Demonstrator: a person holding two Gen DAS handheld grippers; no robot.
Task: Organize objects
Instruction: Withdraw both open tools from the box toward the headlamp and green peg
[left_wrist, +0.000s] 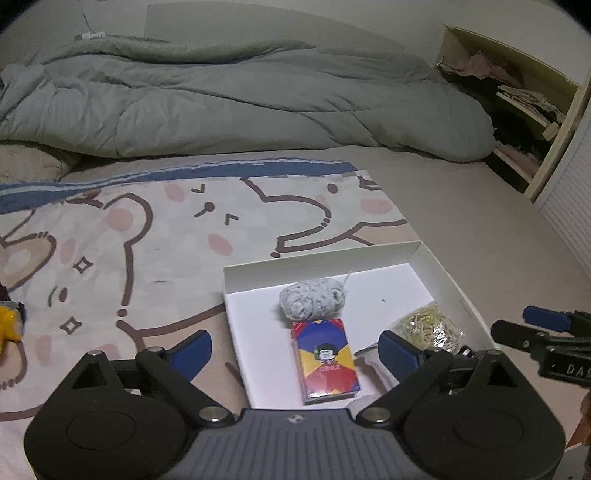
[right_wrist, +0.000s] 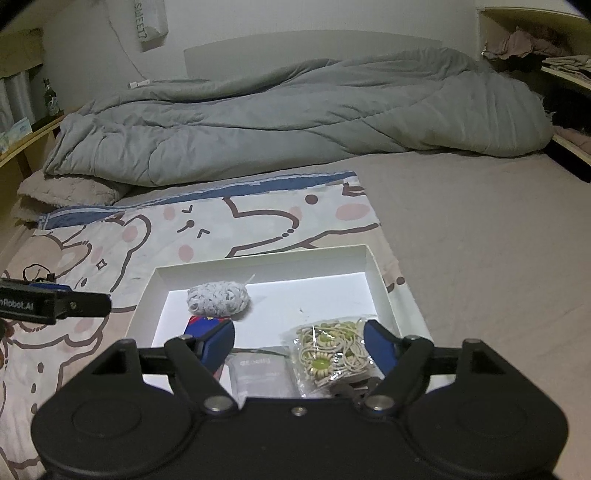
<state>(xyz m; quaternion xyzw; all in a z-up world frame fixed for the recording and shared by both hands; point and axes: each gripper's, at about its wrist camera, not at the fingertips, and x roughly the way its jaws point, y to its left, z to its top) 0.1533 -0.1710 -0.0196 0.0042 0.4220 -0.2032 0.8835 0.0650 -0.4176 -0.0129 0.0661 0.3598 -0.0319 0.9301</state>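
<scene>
White cardboard tray (left_wrist: 439, 273) sits on a cartoon-bear blanket (left_wrist: 147, 236), holding a grey yarn ball (left_wrist: 314, 299), a red-and-blue card box (left_wrist: 327, 360), a clear bag of beads (right_wrist: 332, 354) and a small flat clear packet (right_wrist: 258, 373). Left gripper (left_wrist: 295, 350) hangs over the card box with jaws spread wide, nothing between them; right gripper (right_wrist: 299, 345) hangs over the bead bag, jaws apart and clear of it, so both look let go. Judging by that, both items are placed, and the sound move is to lift straight out without brushing the tray wall or dragging the bag. A yellow item (left_wrist: 9, 325) at the blanket's left edge may be next; too cropped to identify. Bedding is soft, so the tray could tip if pressed. Behind: rumpled grey duvet (left_wrist: 240, 99), beige sheet (right_wrist: 480, 240), open shelves (left_wrist: 524, 107) with clothes on the right
</scene>
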